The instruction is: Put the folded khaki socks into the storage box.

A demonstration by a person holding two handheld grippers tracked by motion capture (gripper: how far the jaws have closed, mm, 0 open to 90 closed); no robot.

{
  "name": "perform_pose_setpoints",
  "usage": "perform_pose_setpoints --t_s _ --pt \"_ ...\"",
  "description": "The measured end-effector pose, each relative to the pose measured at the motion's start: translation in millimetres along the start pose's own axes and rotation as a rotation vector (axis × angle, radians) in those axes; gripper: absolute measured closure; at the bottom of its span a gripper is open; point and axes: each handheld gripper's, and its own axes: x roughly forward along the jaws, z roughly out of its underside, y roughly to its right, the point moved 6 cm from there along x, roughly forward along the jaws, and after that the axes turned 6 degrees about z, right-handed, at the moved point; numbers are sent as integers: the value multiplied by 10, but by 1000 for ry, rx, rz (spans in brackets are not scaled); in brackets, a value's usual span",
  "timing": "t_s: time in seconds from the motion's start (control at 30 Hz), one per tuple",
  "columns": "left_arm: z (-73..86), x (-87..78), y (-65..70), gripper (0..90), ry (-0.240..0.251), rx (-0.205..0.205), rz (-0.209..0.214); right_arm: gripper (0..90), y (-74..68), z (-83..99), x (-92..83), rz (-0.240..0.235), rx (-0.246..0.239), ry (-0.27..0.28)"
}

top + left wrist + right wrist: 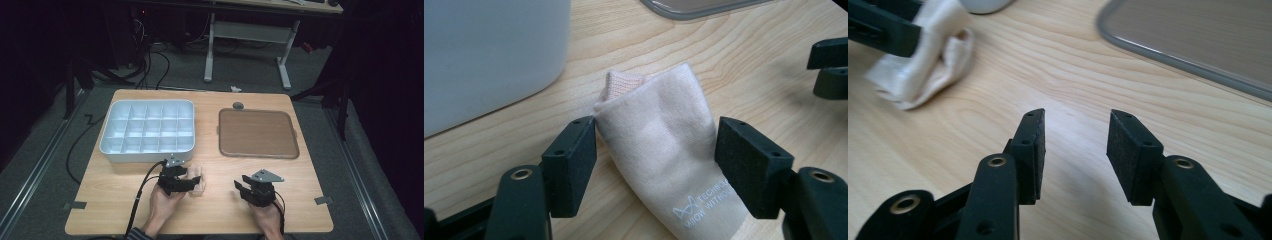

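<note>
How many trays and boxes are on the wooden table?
2. The white plastic box with many small compartments sits on the table's left side. The flat brown tray with rounded corners lies to its right, apart from it. Nothing seems hidden.

Soft knit cloth (664, 150), matt wood table (749, 65)

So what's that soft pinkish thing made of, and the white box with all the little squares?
The pinkish thing looks like knitted fabric, maybe a folded sock: you can see a fine weave, soft folds and a ribbed edge, with white printed letters. The white box looks like smooth, slightly shiny plastic, with thin even walls between its compartments and rounded corners, though I can't be sure.
</note>
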Motion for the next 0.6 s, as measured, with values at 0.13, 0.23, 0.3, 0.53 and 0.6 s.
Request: perform_pose_setpoints --t_s 0.13,0.23,0.3,0.53,0.6 --pt "8 55 -25 356 -17 -16 1 563 166 43 -14 53 10 -2" --pt "28 90 -39 366 -38 -24 5 553 287 78 -16 84 27 -10" --pt "27 95 -37 379 -41 -27 10 549 356 100 -17 102 38 -17" --pt "14 107 -18 479 -74 -5 21 523 484 163 2 150 54 -34" --pt "10 113 -13 518 -76 -8 30 516 500 176 10 158 54 -41"
